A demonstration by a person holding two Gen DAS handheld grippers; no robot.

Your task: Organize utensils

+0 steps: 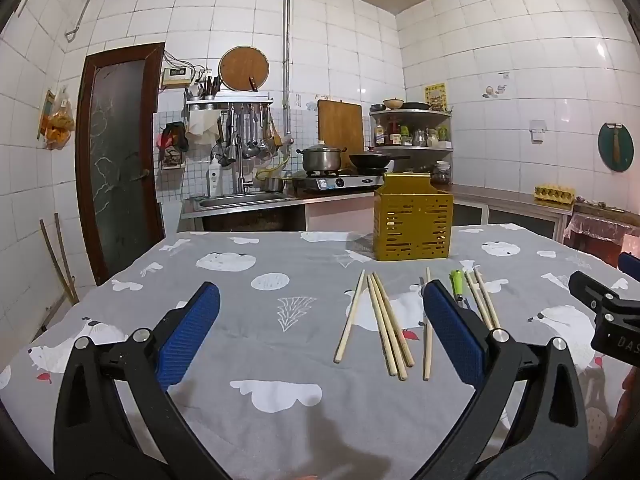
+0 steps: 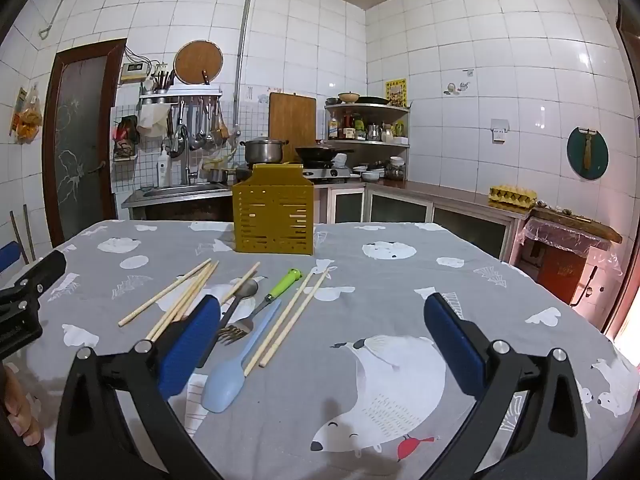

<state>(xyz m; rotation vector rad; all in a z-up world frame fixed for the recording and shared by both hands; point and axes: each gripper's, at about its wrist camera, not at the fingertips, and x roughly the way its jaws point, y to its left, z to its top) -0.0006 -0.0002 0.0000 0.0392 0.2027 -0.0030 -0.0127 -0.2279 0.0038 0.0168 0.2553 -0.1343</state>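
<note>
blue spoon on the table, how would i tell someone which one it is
Start at the yellow slotted holder standing on the grey tablecloth, then look at the loose utensils in front of it. The blue spoon lies nearest the camera, beside two chopsticks; it is the only pale blue plastic piece.

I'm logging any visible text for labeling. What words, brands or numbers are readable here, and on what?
"DAS": white letters on the right gripper's black body, cut off at the frame edge.
Yellow poster on the wall: print too small to read.
Bottles on the corner shelf: labels blurred.
Nothing else legible.
</note>
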